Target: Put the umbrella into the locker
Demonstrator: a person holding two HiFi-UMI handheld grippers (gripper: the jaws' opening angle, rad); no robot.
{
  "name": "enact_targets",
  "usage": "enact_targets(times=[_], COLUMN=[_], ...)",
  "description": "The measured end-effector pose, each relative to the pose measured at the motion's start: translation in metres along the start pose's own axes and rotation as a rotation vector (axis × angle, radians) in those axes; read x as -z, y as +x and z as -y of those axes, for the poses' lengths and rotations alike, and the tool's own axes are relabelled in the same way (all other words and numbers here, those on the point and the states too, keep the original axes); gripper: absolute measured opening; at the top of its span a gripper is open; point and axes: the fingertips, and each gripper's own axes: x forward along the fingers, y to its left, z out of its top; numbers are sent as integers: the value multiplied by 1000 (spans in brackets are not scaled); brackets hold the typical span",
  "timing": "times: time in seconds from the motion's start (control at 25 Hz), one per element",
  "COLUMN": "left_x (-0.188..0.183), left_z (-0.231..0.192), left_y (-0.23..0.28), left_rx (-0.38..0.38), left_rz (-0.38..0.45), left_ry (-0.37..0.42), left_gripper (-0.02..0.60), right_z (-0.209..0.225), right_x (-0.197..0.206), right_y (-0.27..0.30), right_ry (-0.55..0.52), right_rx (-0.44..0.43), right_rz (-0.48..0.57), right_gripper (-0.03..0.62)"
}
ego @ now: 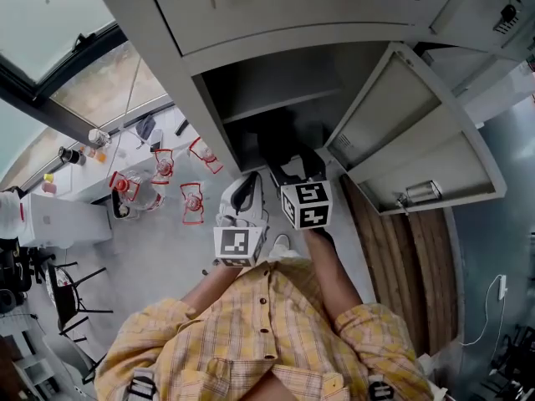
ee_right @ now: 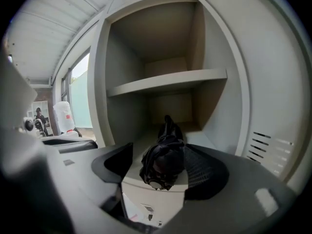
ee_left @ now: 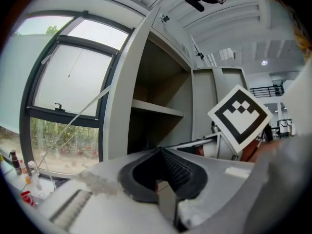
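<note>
right hand-held gripper (ee_right: 158,152): jaws wide apart, clamping nothing. black folded umbrella (ee_right: 163,162) sits in the gap between them. left pad is clearly off it. right pad is just beside it, can't tell if it touches.

umbrella lies lengthwise on the floor of the locker (ee_right: 214,48), in the space under the shelf (ee_right: 165,82). round end cap faces the camera at the front lip, other end points to the back wall. in the right gripper view it's at 6 o'clock of the opening, roughly centred between the side walls. space above the shelf shows nothing in it. small printed label (ee_right: 146,211) on the locker front, under the umbrella, too small to read.

left hand-held gripper (ee_left: 158,152): jaw tips meet, closed, nothing between them. it's outside the locker, at about 9 o'clock of the right one in the head view. its camera looks past the locker's left edge at the shelf. right gripper's marker cube (ee_left: 239,116) shows at 3 o'clock in that view, big window (ee_left: 73,82) at 9 o'clock, a few bottles (ee_left: 17,162) low at 8 o'clock.

head view: locker door (ego: 401,132) is swung open, at 3 o'clock of the opening. both grippers are held side by side in front of the opening, the right one reaching further in. yellow plaid shirt (ego: 267,332) at 6 o'clock.
</note>
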Motion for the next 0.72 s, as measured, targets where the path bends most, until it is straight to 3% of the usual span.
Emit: enact_targets(times=[0.28, 0.72], left_x=[8, 14], left_z=[-4, -20], left_y=[4, 4], left_rx=[-23, -66], left_rz=[-8, -19], left_ry=[5, 5], left_gripper=[-2, -2], right_z=[4, 11], right_x=[1, 20], right_y=[37, 77], right_ry=[-21, -59], right_rx=[-16, 34], right_rz=[-63, -169], right_gripper=[379, 400])
